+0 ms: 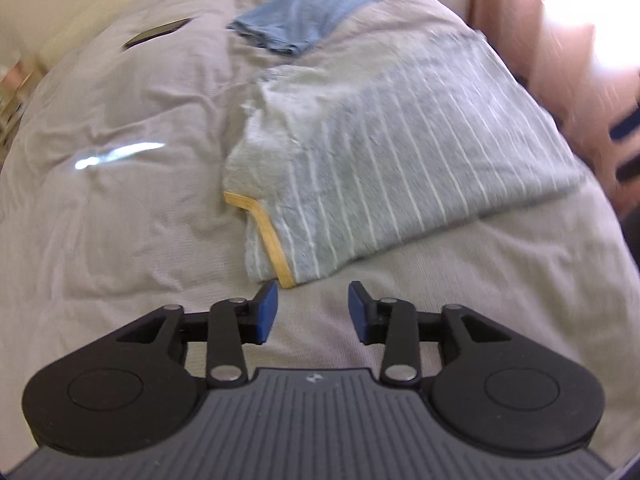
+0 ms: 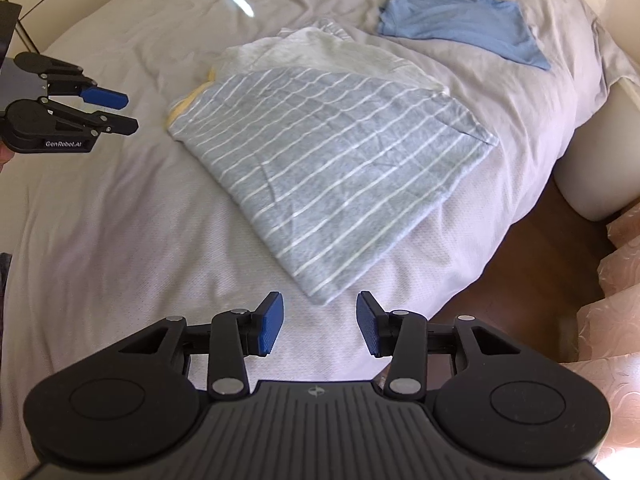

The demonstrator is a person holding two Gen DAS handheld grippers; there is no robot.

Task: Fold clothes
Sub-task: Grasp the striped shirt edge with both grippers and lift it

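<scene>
— Both tongs are let go, aren't they? On the left gripper (image 1: 313, 308) the blue pads (image 1: 267, 312) stand apart with only bedding showing between them, and the right gripper (image 2: 319, 322) is the same, nothing clamped.

— Right, neither one has cloth in it. Each hangs above the near edge of the striped shirt (image 2: 320, 160), tilted steeply down at it. My reading is that a fold has been laid and they are clear of the fabric so it can settle.

— Where does the shirt lie, exactly?

— On the pale bedspread (image 2: 120, 240), roughly mid-bed, folded into a slanted oblong. One near corner points toward the right gripper, just past its tips. In the left wrist view the yellow trim (image 1: 276, 240) ends just beyond that gripper's tips.

— How does it look as a fold?

— Grey-blue with thin white stripes, top layer fairly flat and only lightly creased. At the far end a paler, plain layer shows from under the striped one, a bit rumpled, so the edges don't line up there.

— And the blue piece?

— A blue garment (image 2: 468, 20) sits farther up the bed, apart from the shirt, already folded small — probably set aside there to keep the working area free.

— Anything else?

— A dark flat object (image 1: 156, 32) on the bedspread, too blurred to name.
</scene>
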